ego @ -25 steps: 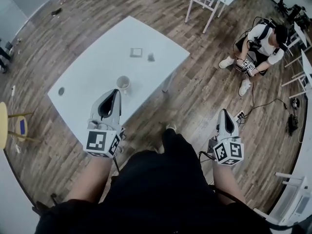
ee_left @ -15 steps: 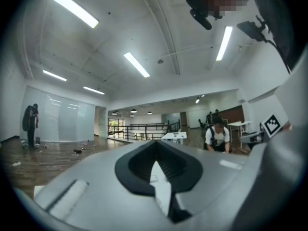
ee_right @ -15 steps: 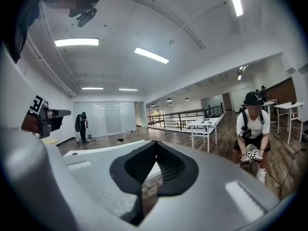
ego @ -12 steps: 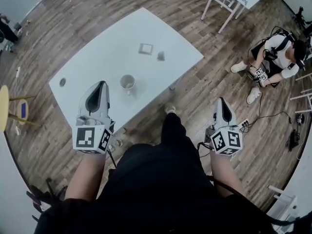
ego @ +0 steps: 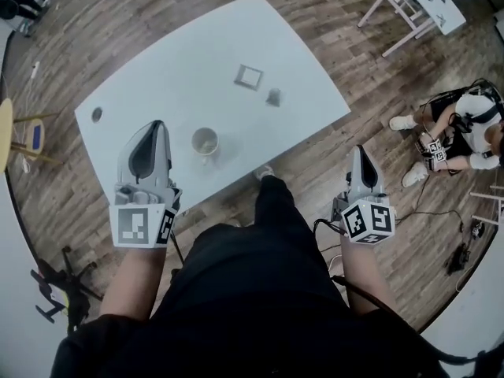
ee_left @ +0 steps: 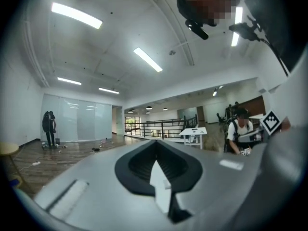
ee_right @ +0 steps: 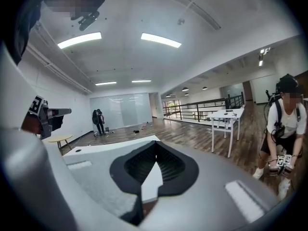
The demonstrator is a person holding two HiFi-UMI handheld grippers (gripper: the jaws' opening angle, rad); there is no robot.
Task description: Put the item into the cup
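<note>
The small grey item (ego: 273,97) sits on the white worktop (ego: 173,61) close to its right-hand edge, too small for its shape to be made out. A flat square piece (ego: 250,76) with a pale border lies just beside it. The pale, open-topped cup (ego: 205,142) stands near the near edge, well apart from both. The left claw (ego: 151,128) shows over the near edge beside the cup, pinched together and empty. The right claw (ego: 359,152) hangs off the worktop over the wooden floor (ego: 315,164), likewise closed on nothing. Each bears a cube (ego: 142,225) with black-and-white square markers.
</note>
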